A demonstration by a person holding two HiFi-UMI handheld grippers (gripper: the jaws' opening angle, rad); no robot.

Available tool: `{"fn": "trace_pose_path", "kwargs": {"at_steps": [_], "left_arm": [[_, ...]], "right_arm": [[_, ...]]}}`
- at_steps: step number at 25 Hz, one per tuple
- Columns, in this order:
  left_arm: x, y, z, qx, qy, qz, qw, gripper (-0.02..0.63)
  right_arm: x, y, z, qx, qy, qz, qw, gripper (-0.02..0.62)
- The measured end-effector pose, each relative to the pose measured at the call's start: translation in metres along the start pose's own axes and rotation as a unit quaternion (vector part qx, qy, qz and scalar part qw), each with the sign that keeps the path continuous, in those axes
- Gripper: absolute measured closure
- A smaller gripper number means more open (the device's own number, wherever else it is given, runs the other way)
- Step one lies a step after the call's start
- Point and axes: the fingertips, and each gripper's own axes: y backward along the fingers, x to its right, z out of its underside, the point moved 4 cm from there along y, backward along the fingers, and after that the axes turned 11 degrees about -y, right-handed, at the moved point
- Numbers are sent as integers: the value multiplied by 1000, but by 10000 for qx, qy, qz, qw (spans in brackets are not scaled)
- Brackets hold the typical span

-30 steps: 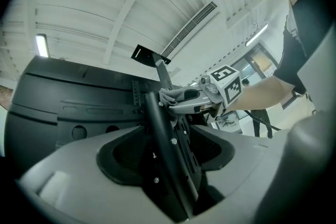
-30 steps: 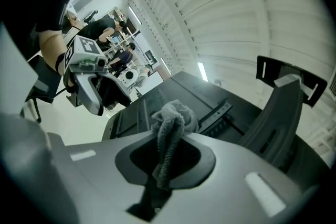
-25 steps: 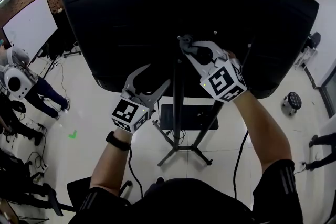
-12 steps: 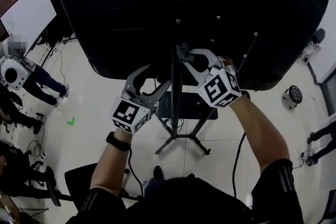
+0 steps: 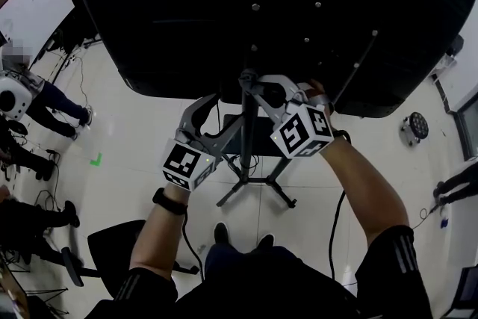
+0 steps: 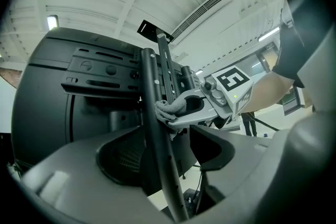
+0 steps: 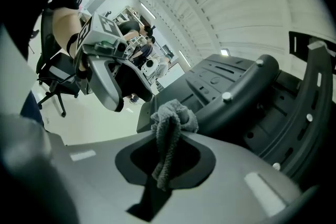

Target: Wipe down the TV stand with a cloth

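Note:
The black TV stand pole rises to the back of a large black TV. My right gripper is shut on a grey cloth, which presses against the pole just under the TV. In the left gripper view the cloth bunches against the pole. My left gripper is open, lower and to the left. The pole runs through the gap between its jaws, and I cannot tell if either touches it.
The stand's splayed legs and a small black shelf lie below my grippers. A black cable trails on the pale floor at right. An office chair, people and a whiteboard are at left.
My right gripper has slid a little down and left along the pole with the cloth. The left gripper has stayed about where it was. The TV fills more of the head view.

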Motion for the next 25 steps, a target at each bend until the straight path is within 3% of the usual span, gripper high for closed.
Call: {"fn": "trace_pose_path", "kwargs": {"at_steps": [16,25], "left_arm": [[26,8,97,-511,424,124,9977,310],[49,6,151,-850,668,377,9934,304]], "right_arm": [[-76,-32,65,-356,-299,-537,9975,566],[-120,-50,109,-436,-615,-583,9955,566]]}}
